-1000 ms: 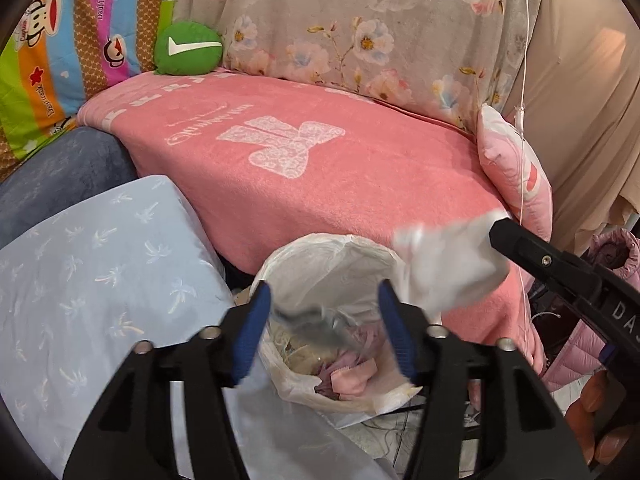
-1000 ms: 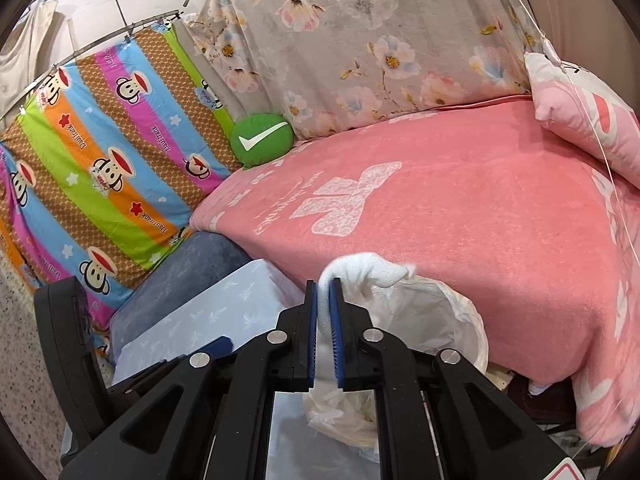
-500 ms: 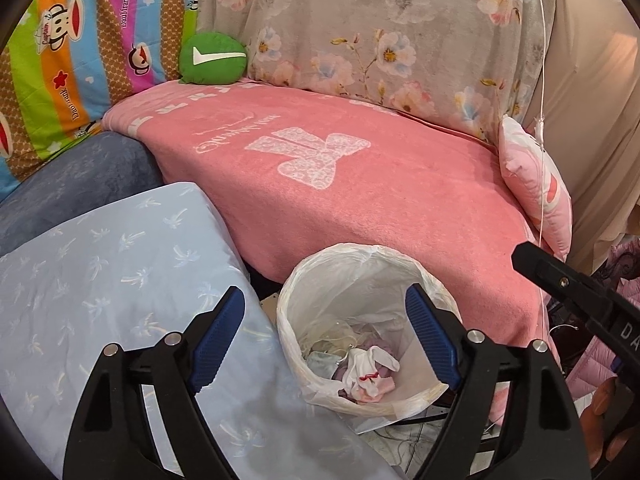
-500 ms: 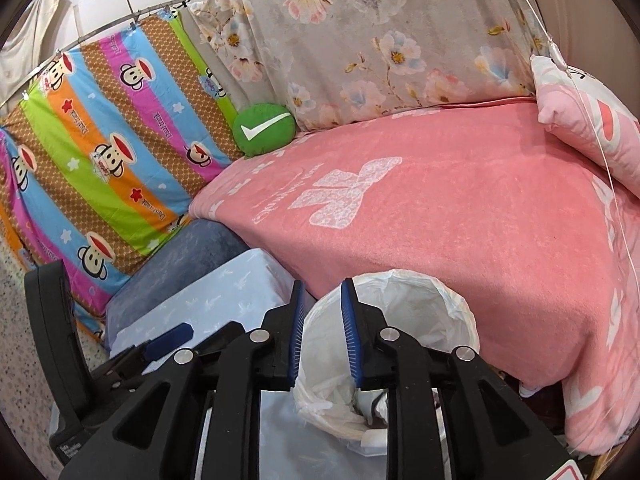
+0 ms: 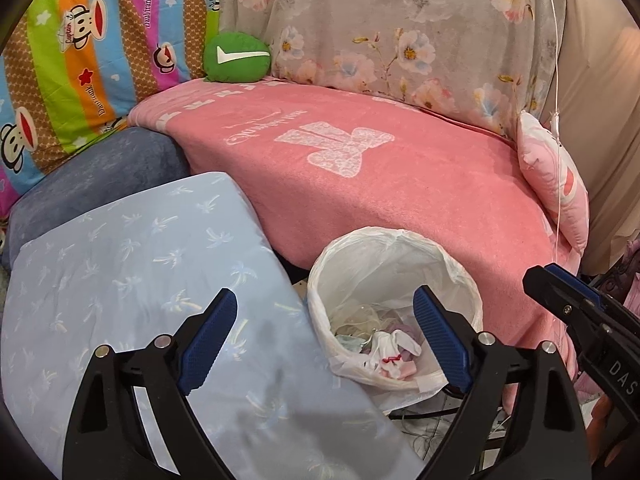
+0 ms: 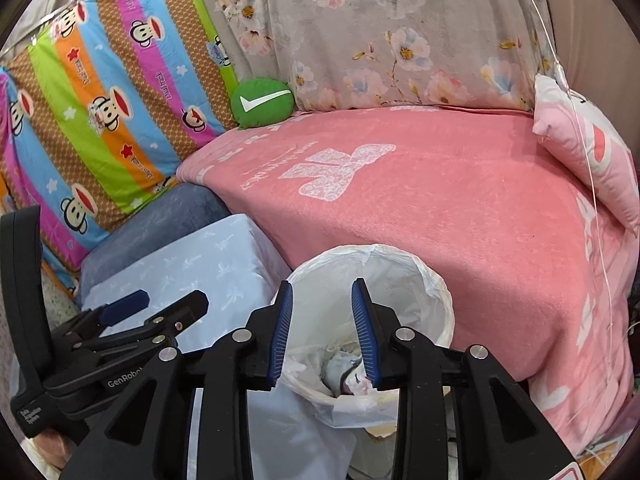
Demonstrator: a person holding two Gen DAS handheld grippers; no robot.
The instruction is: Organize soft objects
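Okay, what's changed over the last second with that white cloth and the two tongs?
The right tongs let go of the white cloth; it dropped into the bag-lined bin and lies on the other scraps. Both tongs are empty and opening, the left tongs much wider. The pink blanket, blue pillow and green cushion stayed put.

Left gripper [image 5: 322, 338] and right gripper [image 6: 322, 330], both empty, jaws opening, angled downward.
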